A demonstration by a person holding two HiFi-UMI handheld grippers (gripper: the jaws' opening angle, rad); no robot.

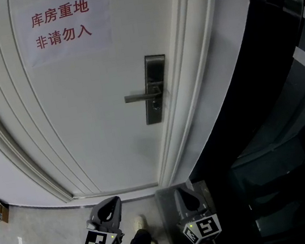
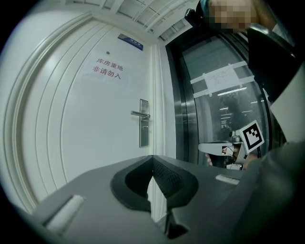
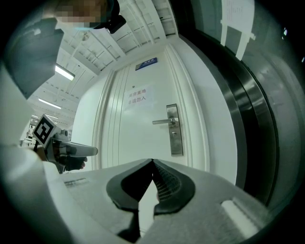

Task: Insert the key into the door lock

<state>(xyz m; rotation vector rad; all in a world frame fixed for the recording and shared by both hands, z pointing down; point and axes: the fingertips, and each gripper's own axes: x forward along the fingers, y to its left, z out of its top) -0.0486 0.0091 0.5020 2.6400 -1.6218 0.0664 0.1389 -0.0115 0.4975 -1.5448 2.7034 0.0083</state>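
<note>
Jaws together on left hand-held gripper point(image 1: 110, 207) and right hand-held gripper point(image 1: 182, 196), both level, well apart from door lock point(image 1: 155, 89).

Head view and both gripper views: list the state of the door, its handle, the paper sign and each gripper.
door: closed in its frame.
handle: level, untouched.
paper sign: stuck flat on the door.
left gripper: shut, nothing between its jaws, away from the door.
right gripper: shut, nothing between its jaws, away from the door.
</note>
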